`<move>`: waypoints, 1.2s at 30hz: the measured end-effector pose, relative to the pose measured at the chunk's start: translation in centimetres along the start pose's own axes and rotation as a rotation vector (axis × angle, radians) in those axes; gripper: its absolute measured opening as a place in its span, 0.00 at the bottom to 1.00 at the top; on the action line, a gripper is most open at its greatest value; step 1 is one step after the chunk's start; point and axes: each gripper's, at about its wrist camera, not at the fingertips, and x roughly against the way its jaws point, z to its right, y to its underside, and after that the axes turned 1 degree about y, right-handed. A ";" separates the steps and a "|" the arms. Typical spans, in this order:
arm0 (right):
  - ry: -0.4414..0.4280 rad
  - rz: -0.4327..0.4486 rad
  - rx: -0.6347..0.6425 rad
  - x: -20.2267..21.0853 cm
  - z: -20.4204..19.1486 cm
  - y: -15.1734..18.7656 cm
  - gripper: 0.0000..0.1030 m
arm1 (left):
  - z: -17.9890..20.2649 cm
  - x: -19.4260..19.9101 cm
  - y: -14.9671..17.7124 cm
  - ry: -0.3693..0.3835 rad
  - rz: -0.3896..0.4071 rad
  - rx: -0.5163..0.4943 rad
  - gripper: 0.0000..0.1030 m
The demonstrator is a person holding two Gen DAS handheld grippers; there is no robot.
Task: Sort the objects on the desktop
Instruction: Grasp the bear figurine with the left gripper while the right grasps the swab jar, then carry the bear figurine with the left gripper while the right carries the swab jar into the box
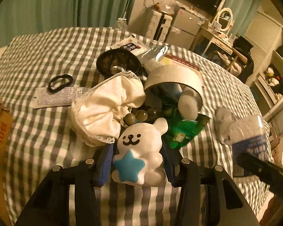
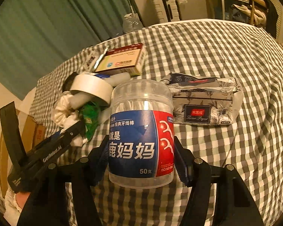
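Observation:
A white bear toy point(image 1: 141, 146) with a blue star on its belly lies on the checked cloth, at the near edge of a heap. My left gripper point(image 1: 137, 150) is shut on it, one blue pad against each flank. A clear floss-pick jar point(image 2: 141, 141) with a blue and red label stands upright, and my right gripper point(image 2: 141, 139) is shut on its sides. In the left wrist view the jar point(image 1: 249, 135) shows blurred at the right. The left gripper's black body point(image 2: 47, 150) lies at the left of the right wrist view.
The heap holds a white scrunchie point(image 1: 107, 109), a tape roll point(image 1: 173, 75), beads point(image 1: 141, 114) and a green packet point(image 1: 184, 131). A black hair tie point(image 1: 60, 82) lies left of it. A medicine box point(image 2: 122, 60) and tissue pack point(image 2: 203, 101) sit behind the jar. A cardboard box point(image 1: 0, 131) stands at the left edge.

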 end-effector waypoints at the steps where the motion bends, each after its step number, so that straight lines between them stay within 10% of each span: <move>1: 0.000 0.001 0.005 0.2 -0.3 0.2 0.59 | 0.0 0.6 0.3 -0.012 0.002 -0.013 0.46; 18: -0.035 0.041 0.073 6.9 -4.3 5.0 0.59 | -0.7 12.3 6.0 -0.023 0.086 -0.029 0.46; 36: -0.157 0.101 0.349 12.0 -22.1 6.3 0.59 | -11.6 25.6 2.6 -0.127 0.288 0.059 0.46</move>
